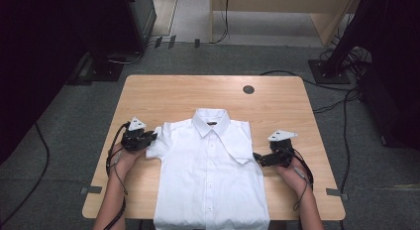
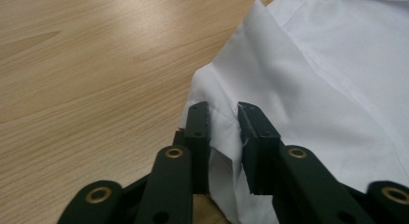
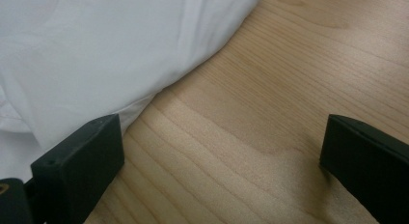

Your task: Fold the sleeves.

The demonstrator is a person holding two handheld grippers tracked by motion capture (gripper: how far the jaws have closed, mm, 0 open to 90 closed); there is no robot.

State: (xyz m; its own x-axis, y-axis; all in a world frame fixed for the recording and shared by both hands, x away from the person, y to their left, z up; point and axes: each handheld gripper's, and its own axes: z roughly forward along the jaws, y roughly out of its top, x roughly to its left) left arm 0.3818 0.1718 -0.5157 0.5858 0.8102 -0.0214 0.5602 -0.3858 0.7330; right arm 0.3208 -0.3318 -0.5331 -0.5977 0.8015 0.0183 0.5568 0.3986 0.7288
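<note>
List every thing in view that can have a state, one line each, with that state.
Shirt: lying flat on the table, front up, buttoned, its far sleeve folded in.
Sleeve: pinched between the left jaws.
Left hand-held gripper: shut on the sleeve.
Right hand-held gripper: open, jaws wide over bare wood beside the shirt.
Table: bearing the shirt.

One shirt (image 1: 210,165), one table (image 1: 163,93), two grippers.

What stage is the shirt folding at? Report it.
Done: the shirt lies buttoned and flat on the table, its right sleeve already folded in. In hand: the left hand-held gripper pinches the left sleeve; the right hand-held gripper waits open. Left: that sleeve and the body.
</note>
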